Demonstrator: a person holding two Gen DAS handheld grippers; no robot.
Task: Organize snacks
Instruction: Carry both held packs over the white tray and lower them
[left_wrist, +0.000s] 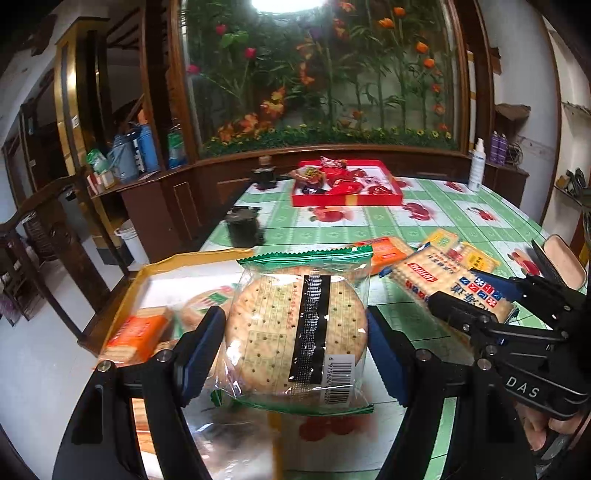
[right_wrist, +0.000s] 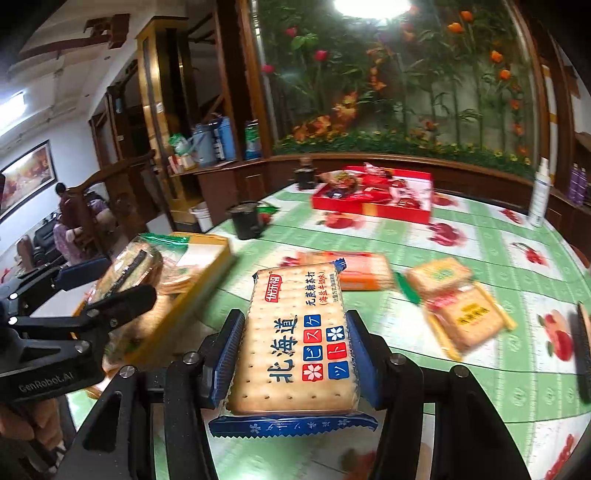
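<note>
Your left tool is clamped on a clear packet of round crackers, its blue pads pressing the two sides of the stack, and the packet hangs clear of the worktop just beside the yellow-rimmed box at the worktop's near left corner. That box lies down and to the left of the packet, with an orange packet and another round-cracker packet already lying in it, so the left hand looks to be the nearer one for the next drop. Your right tool is clamped across the narrow width of a rectangular soda-cracker packet, whose long axis runs straight ahead along the fingers. This one is also lifted off the cloth. From the right tool the box sits off to the left, beyond the left tool, so the right hand would have to reach across or wait its turn. More packets lie loose toward the middle and right of the worktop: an orange one and yellow ones. A red box of red-wrapped snacks stands toward the far edge.
</note>
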